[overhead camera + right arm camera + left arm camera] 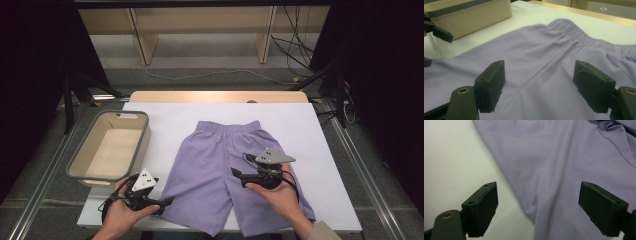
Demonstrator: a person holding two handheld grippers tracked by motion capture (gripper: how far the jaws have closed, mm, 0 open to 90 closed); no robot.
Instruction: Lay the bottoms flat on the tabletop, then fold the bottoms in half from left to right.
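Purple shorts [220,172] lie flat on the white sheet [310,130], waistband away from the person, beside the tan bin [80,165]. L gripper [167,201] at the left leg's edge, jaws wide, nothing held. R gripper [235,173] over the shorts' middle, jaws spread, empty.

From the high view I lose the near hem of the shorts [220,170] on my right side, where my right hand [280,192] and its tongs [239,176] cover the cloth. In the left gripper view the shorts [564,170] run off the top, right and bottom edges. In the right gripper view the tub [471,15] is cut off at the top and left, and the left tongs [434,37] show partly, probably just two fingertips.
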